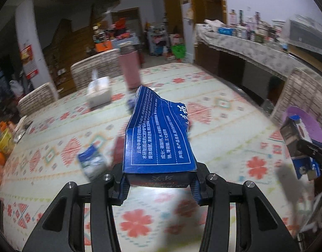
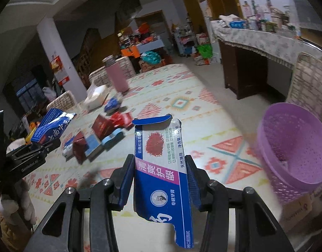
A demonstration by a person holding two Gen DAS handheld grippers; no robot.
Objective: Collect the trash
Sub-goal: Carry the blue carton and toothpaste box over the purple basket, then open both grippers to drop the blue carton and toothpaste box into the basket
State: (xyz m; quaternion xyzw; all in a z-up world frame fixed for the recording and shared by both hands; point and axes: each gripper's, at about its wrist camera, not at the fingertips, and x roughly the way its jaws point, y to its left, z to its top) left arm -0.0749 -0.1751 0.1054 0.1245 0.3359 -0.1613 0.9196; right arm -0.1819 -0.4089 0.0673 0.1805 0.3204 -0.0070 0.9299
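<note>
In the left wrist view, the left gripper (image 1: 159, 183) pinches a torn blue toothpaste box (image 1: 158, 138) by its near end, and the pads press on both of its sides. The box is held above the tabletop (image 1: 224, 113), so it is probably carried and not just lifted. At the right edge, the purple basket (image 1: 304, 124) is partly hidden behind the right gripper (image 1: 304, 157); I judge that this basket receives the trash. More litter lies on the cloth, for example a small blue-white packet (image 1: 92, 162). A pink flask (image 1: 129, 69) and a tissue box (image 1: 98, 91) stand farther back.

In the right wrist view, the right gripper (image 2: 161, 180) clamps a flattened piece of blue toothpaste carton (image 2: 163, 168) between its pads, also in the air. The purple basket (image 2: 293, 147) is near, on the right side, with its mouth facing this gripper, which makes dropping easy. On the left, a pile of red and blue wrappers (image 2: 102, 134) remains on the tabletop, so collecting seems far from finished.
</note>
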